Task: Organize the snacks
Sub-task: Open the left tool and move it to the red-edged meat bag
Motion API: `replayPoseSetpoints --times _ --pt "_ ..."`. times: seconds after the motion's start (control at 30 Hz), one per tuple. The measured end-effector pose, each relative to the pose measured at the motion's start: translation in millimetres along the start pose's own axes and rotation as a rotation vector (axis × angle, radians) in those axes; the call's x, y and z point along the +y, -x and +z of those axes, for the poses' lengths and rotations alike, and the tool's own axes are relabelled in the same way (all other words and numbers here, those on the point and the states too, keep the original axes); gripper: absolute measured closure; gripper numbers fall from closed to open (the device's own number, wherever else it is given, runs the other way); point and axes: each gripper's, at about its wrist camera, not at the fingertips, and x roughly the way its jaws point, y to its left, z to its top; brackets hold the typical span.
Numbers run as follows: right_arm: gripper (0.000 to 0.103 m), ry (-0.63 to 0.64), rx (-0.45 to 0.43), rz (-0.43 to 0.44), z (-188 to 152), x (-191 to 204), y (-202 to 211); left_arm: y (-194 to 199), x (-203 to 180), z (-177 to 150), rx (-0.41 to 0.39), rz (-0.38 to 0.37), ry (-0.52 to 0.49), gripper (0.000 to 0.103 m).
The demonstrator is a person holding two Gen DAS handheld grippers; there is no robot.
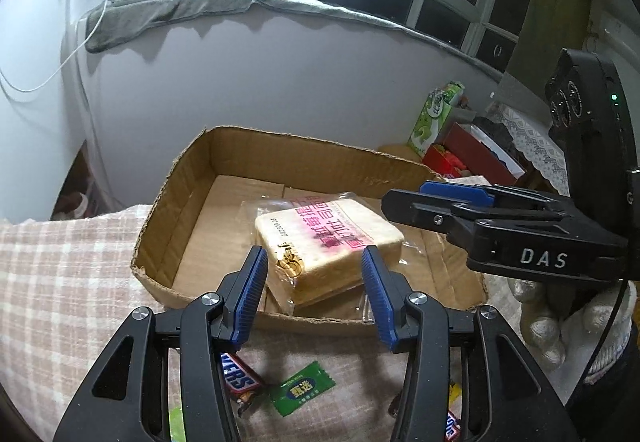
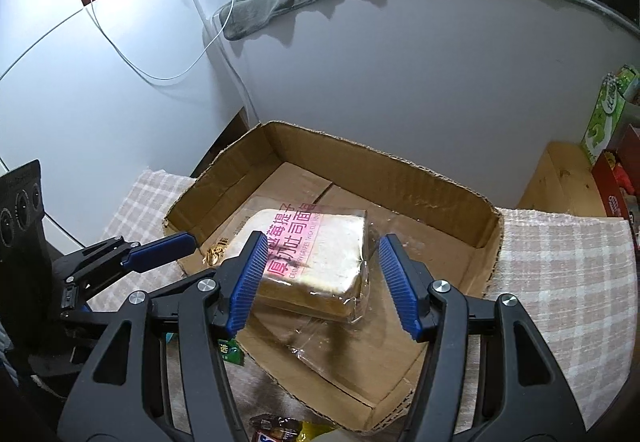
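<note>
Lying flat, bread packet, seemingly diagonal.

Left black gripper with blue ribbed pads jaws spread wide, empty. Right black blue-padded gripper likewise spread, empty; white-gloved hand grips its handle.

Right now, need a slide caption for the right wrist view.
Open right gripper hovers over wrapped toast lying in the cardboard box.
</note>
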Motion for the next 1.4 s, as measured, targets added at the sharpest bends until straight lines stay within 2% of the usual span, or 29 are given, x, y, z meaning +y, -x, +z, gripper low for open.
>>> replayPoseSetpoints --times 0.23,0.47,0.67,0.9,1.13,1.27,1.4 --pt "0.042 0.027 -0.018 -0.004 -11 3 21 22 -1 -5 -0.025 -0.003 -0.009 0.056" --pt "0.042 0.038 -0.013 0.032 -44 6 47 55 3 -30 -0.042 -0.033 0.014 0.056" --pt "0.042 0.08 0.041 0.079 -84 20 56 69 5 -67 -0.001 -0.074 0.042 0.054" --pt "0.042 0.154 0.1 0.097 -123 36 57 79 -16 -92 0.036 -0.141 0.012 0.052" --pt "0.042 0.133 0.16 0.118 -142 24 46 76 -37 -123 0.101 -0.202 -0.028 0.052" --pt "0.054 0.133 0.173 0.136 -146 25 43 71 -47 -130 0.137 -0.242 -0.039 0.052" --pt "0.055 0.159 0.179 0.149 -147 35 41 70 -57 -138 0.152 -0.247 -0.076 0.052"
